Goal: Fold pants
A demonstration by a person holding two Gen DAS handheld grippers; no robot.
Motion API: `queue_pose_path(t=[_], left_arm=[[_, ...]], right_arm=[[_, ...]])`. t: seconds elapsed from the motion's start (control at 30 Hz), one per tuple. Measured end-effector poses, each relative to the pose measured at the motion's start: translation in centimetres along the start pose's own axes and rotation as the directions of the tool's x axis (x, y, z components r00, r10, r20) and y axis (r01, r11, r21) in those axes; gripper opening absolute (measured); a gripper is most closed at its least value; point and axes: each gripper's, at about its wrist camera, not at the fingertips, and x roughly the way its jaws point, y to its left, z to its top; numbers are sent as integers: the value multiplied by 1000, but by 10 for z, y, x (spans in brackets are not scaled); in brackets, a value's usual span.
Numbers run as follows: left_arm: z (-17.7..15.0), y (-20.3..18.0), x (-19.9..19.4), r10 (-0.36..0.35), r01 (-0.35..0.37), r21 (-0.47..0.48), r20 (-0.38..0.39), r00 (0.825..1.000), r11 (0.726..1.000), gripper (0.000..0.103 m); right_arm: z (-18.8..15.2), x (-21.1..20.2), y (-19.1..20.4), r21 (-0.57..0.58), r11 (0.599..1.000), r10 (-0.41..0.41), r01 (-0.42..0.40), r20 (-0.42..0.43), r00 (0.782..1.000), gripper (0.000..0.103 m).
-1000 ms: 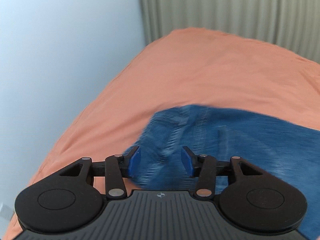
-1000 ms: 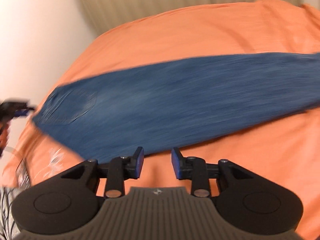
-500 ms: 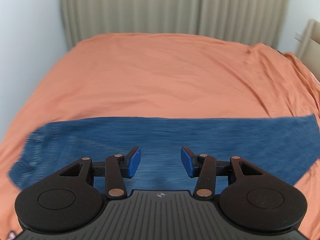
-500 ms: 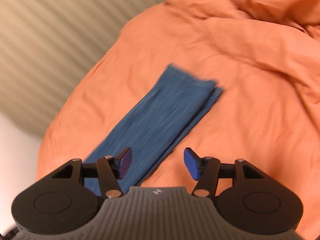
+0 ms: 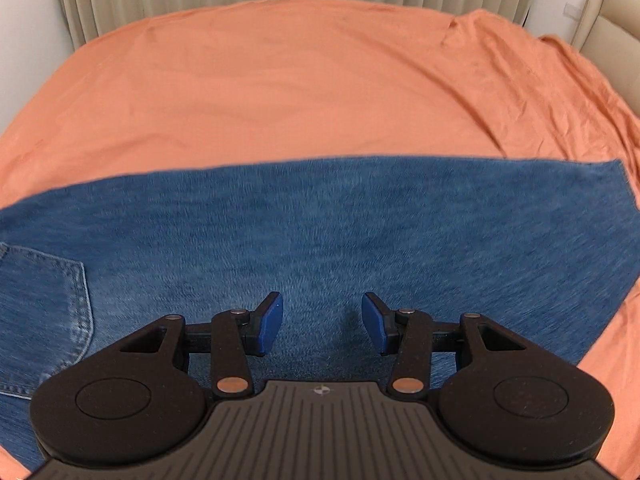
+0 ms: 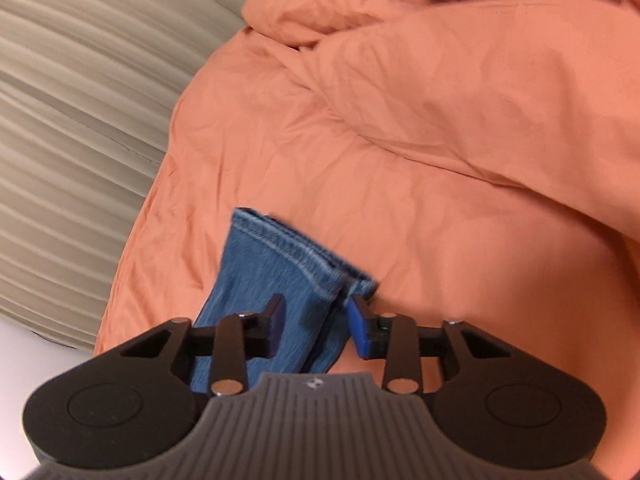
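- The pants (image 5: 360,240) are blue denim jeans, lying flat and stretched lengthwise across the orange bed.
- The 2 legs lie stacked, 1 on the other, forming a single long band.
- A stitched back pocket (image 5: 44,300) faces up at the waist end.
- The hems (image 6: 296,256) lie doubled, their edges nearly aligned, pale stitching visible.

Bed (image 5: 304,92) under an orange sheet; jeans (image 5: 340,232) lie flat across it from 9 to 3 o'clock
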Motion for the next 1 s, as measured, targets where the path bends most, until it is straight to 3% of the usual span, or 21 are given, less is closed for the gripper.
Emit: queue_pose_path(t=[0.03, 0.1, 0.2, 0.3, 0.4, 0.43, 0.5, 0.53, 0.67, 0.8, 0.9, 1.0], left_arm=[[0, -1, 2, 3, -3, -3, -4, 1000, 1000, 54], [1, -1, 7, 4, -4, -17, -7, 1000, 1000, 54], [0, -1, 13, 14, -14, -19, -19, 1000, 1000, 54], [-2, -3, 19, 33, -33, -10, -23, 999, 999, 54], [-1, -6, 18, 36, -36, 3, -10, 999, 999, 54], [0, -7, 16, 31, -31, 6, -1, 1000, 1000, 54], [2, -10, 9, 9, -9, 5, 22, 1000, 1000, 54], [1, -9, 8, -7, 7, 3, 32, 999, 1000, 54], [7, -21, 8, -67, 68, -15, 48, 997, 998, 54], [16, -38, 15, -119, 119, 7, 45, 992, 993, 54], [26, -58, 25, -157, 154, 72, 32, 987, 985, 54], [38, -79, 38, -196, 192, 128, 15, 981, 973, 54]], right_arm=[[3, 1, -1, 2, 1000, 9, -9, 6, 1000, 2], [4, -12, 5, -48, 997, 57, -55, 38, 998, 1], [0, -18, 18, -157, 987, -17, 25, 53, 998, 0], [-3, -3, 4, -122, 990, -65, 68, 24, 998, 0], [-5, 0, -1, -88, 995, -48, 49, 19, 999, 0], [-4, -3, -2, -78, 996, -35, 37, 23, 999, 4], [-2, -9, -2, -59, 998, -28, 30, 29, 999, 21], [-2, -14, -4, -49, 999, -15, 16, 28, 999, 41], [-5, -12, -8, 11, 999, 34, -34, -23, 999, 49], [-14, 8, -18, 66, 996, 56, -53, -56, 997, 48], [-16, 23, -22, 76, 994, 77, -74, -42, 996, 37], [-13, 32, -27, 114, 990, 91, -88, -28, 995, 19]])
